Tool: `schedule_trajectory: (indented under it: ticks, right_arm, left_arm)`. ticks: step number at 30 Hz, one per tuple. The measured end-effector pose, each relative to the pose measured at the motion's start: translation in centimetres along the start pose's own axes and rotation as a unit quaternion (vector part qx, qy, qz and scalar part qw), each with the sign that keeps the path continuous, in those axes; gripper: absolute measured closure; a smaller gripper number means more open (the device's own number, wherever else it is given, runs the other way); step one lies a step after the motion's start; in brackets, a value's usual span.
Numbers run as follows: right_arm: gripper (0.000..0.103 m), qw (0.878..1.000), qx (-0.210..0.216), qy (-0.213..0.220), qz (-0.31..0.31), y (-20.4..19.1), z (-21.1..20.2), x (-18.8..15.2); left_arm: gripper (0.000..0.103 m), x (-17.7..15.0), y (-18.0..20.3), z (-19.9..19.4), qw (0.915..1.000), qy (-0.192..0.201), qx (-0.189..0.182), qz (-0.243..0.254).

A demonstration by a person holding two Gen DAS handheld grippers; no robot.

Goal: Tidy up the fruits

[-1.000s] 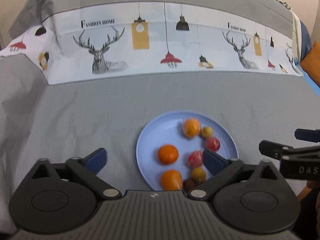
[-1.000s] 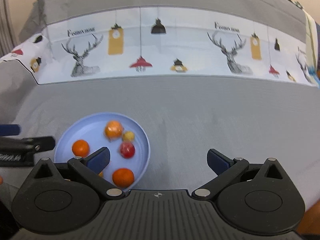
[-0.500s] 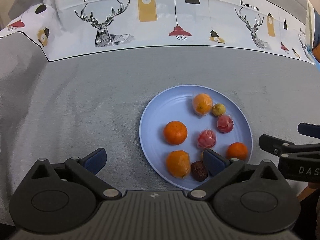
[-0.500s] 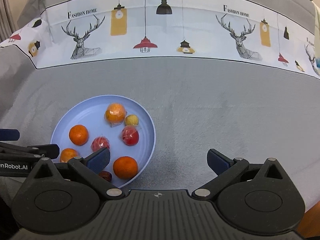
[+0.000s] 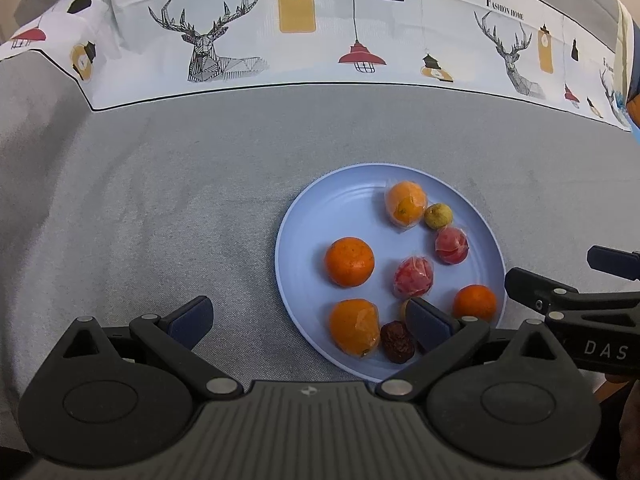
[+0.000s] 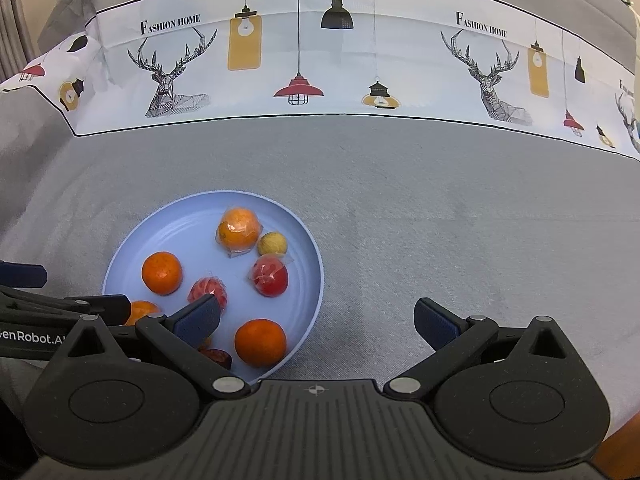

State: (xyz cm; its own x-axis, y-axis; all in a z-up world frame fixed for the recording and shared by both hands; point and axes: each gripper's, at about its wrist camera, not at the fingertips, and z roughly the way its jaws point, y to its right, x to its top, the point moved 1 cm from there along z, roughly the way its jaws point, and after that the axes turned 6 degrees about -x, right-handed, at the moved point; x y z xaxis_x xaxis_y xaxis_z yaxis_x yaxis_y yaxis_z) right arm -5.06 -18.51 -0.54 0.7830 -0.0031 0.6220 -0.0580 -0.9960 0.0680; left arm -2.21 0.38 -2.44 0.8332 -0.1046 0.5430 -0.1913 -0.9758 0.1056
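Orange, red and yellow fruits (image 5: 349, 261) fill a blue plate (image 5: 316, 216); both hand-held grippers spread, empty.

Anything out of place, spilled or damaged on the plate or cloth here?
Nothing spilled; all fruit sits inside the blue plate. One oddity: a dark, shrivelled fruit lies near the plate's front edge, beside a wrapped orange. Several fruits are in clear wrap, others bare. Both tools are open and empty.

My left gripper (image 5: 308, 318) and right gripper (image 6: 318, 318) tipped further down and closer, blue plate (image 5: 320, 216) higher in both views, near-edge orange (image 5: 475, 302) and dark fruit (image 5: 396, 342) now uncovered.
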Motion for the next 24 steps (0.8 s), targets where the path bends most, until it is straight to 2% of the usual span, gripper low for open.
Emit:
schedule_trajectory:
  ticks: [24]
  right_arm:
    - [0.001, 1.000, 0.003, 0.002, -0.003, -0.15, -0.26, 0.00]
  left_arm:
    - [0.001, 0.23, 0.01, 0.00, 1.0000, 0.000, -0.001, -0.007]
